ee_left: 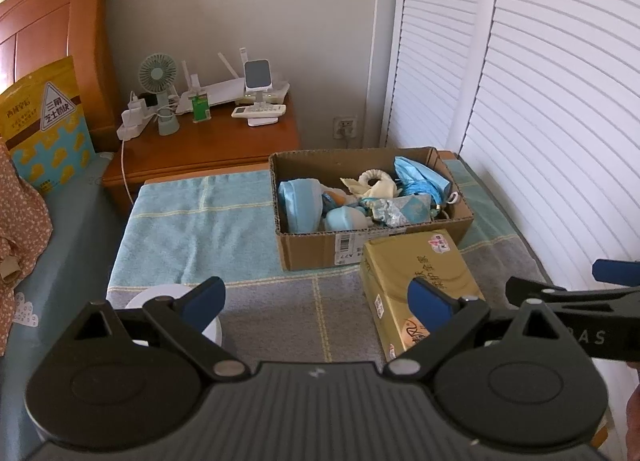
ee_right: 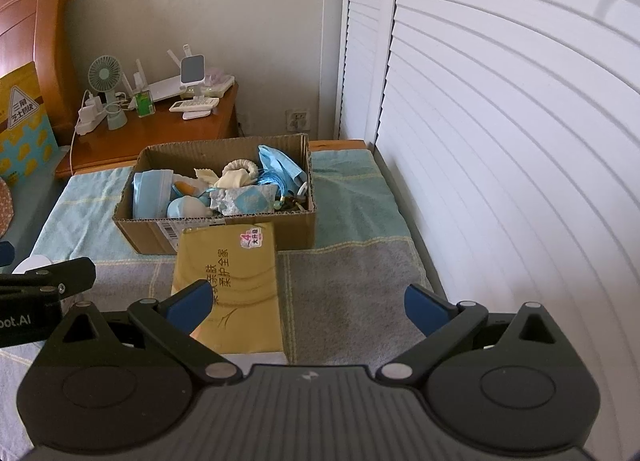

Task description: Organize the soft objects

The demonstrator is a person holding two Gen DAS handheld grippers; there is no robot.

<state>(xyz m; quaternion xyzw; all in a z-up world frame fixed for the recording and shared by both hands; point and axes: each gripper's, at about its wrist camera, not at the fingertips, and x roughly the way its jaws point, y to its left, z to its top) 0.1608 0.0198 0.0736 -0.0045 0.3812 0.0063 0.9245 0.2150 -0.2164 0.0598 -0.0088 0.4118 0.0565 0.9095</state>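
Note:
An open cardboard box (ee_left: 308, 253) (ee_right: 152, 239) stands on a towel-covered surface and holds several soft items: blue cloths, a cream fabric ring (ee_left: 376, 179) (ee_right: 240, 173) and a crumpled blue mask (ee_left: 420, 177). A gold tissue pack (ee_left: 416, 281) (ee_right: 232, 285) lies in front of the box. My left gripper (ee_left: 316, 301) is open and empty above the grey towel, left of the tissue pack. My right gripper (ee_right: 308, 307) is open and empty, its left finger over the tissue pack.
A white round object (ee_left: 160, 301) lies under my left finger. The blue and grey towel (ee_left: 200, 221) covers the surface. A wooden nightstand (ee_left: 224, 141) with a fan, chargers and a remote stands behind. White louvred doors (ee_right: 500, 181) close the right side. A snack bag (ee_left: 44, 121) leans at left.

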